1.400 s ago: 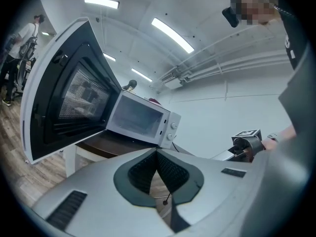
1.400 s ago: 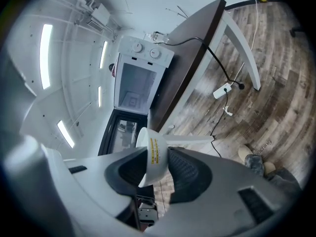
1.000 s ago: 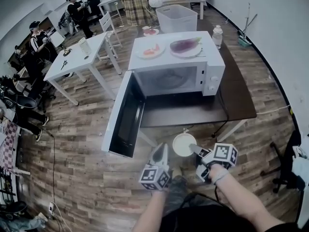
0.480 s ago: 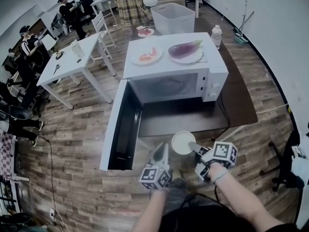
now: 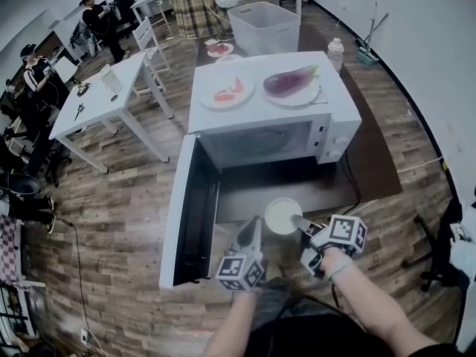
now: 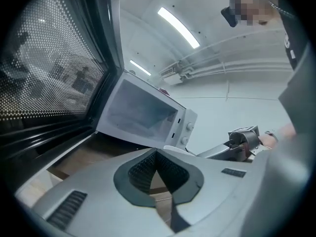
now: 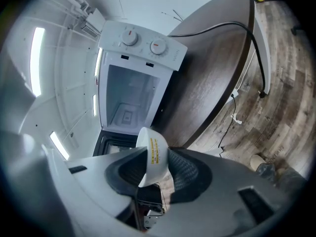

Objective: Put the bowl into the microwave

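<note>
The white bowl (image 5: 282,216) hangs over the front edge of the dark table, just before the white microwave (image 5: 268,125). My right gripper (image 5: 296,222) is shut on its rim. In the right gripper view the bowl (image 7: 153,154) sits tilted between the pads, with the open microwave cavity (image 7: 131,100) ahead. The microwave door (image 5: 190,207) is swung wide open to the left. My left gripper (image 5: 250,233) sits beside the bowl on its left, shut and holding nothing. In the left gripper view its tips (image 6: 156,154) meet, the door (image 6: 54,73) is close on the left, and the microwave (image 6: 148,115) lies ahead.
On top of the microwave are a plate of red food (image 5: 227,91) and a plate with an eggplant (image 5: 291,84). The dark brown table (image 5: 372,147) carries a water bottle (image 5: 336,53) and a cable (image 7: 252,38). A white bin (image 5: 265,27), a white table (image 5: 97,103) and people stand behind.
Both grippers, with the bowl in the right one, have come closer to the microwave. The bowl now hangs over the table's front edge, and the open door is nearer on the left.
</note>
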{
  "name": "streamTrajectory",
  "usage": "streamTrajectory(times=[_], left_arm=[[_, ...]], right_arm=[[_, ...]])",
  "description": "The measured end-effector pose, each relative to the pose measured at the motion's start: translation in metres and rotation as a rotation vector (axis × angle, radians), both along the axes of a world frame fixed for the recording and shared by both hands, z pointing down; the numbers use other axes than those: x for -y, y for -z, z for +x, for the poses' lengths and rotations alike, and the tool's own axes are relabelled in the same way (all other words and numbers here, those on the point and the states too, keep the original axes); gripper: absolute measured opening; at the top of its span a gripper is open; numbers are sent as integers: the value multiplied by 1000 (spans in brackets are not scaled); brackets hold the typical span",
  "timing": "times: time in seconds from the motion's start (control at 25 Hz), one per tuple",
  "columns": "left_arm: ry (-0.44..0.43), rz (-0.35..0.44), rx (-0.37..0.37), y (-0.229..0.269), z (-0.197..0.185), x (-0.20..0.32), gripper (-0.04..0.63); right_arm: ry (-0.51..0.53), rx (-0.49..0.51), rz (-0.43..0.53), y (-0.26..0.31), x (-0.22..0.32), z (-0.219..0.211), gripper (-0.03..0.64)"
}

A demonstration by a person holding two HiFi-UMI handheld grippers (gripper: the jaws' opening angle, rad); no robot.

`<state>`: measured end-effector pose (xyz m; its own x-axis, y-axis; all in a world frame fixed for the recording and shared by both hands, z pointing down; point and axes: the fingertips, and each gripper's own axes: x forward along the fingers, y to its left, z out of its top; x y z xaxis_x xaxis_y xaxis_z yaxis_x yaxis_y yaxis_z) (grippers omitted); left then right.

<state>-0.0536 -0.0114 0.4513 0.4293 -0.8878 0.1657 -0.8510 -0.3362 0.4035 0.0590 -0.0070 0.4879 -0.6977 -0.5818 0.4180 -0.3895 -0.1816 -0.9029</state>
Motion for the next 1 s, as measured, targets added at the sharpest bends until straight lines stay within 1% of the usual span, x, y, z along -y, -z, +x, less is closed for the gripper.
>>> streamTrajectory(times=[0.36, 0.64, 0.76, 0.92, 1.0], left_arm=[[-9, 11, -11, -7, -18, 25, 0], [-27, 18, -7, -11, -16, 34, 0], [-21, 23, -13, -13, -18, 40, 0], [-40, 40, 23, -16, -16, 52, 0], [-39, 56, 29, -16, -16, 58, 0]], right_arm=[[-9, 1, 13, -2, 30, -15, 123], [-3, 34, 31, 6, 58, -27, 123], [10, 42, 46, 11, 72, -33, 123], [11, 60, 53, 12, 90, -37, 123], [7, 57, 62, 14, 100, -35, 123]])
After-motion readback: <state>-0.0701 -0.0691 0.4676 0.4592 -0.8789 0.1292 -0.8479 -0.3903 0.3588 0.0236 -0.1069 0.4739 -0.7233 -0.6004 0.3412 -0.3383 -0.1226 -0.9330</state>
